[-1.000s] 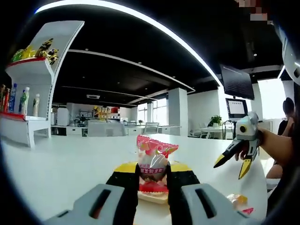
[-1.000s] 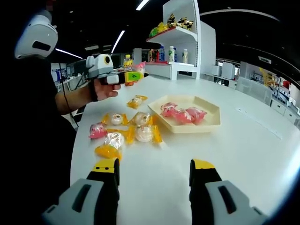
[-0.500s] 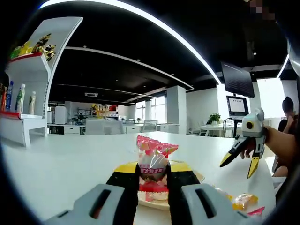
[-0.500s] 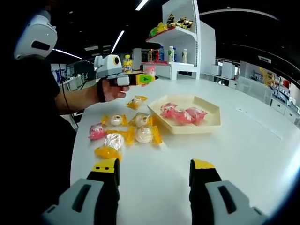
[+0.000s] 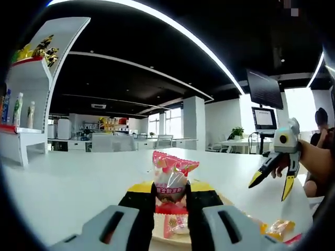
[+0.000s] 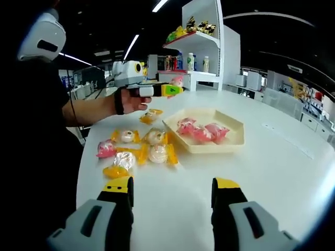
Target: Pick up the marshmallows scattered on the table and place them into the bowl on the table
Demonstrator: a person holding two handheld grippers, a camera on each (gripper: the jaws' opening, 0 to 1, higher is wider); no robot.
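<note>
- The step in hand looks like the drop-off: a pink-wrapped marshmallow packet [image 5: 170, 183] is pinched between the black, yellow-tipped jaws of the left gripper [image 5: 170, 194], up in the air just short of the shallow cream hexagonal bowl [image 6: 233, 140].
- To do it well, the packet should probably be carried out over the middle of the bowl and lowered close before the jaws are let go, so it isn't bounced off the rim or onto the white table [image 6: 282, 172].
- Three pink packets [image 6: 201, 130] are already sitting in the bowl, so a bare patch beside them could be aimed for.
- Pose: in the right gripper view the left gripper [image 6: 174, 90] is held roughly level, the forearm stretched in from the side.
- The right gripper [image 6: 172, 194] is parked low over bare table, jaws spread wide with nothing between them.
- A bunch of yellow-wrapped marshmallows [image 6: 137, 150], plus a pink one, is lying beside the bowl, not yet collected.
</note>
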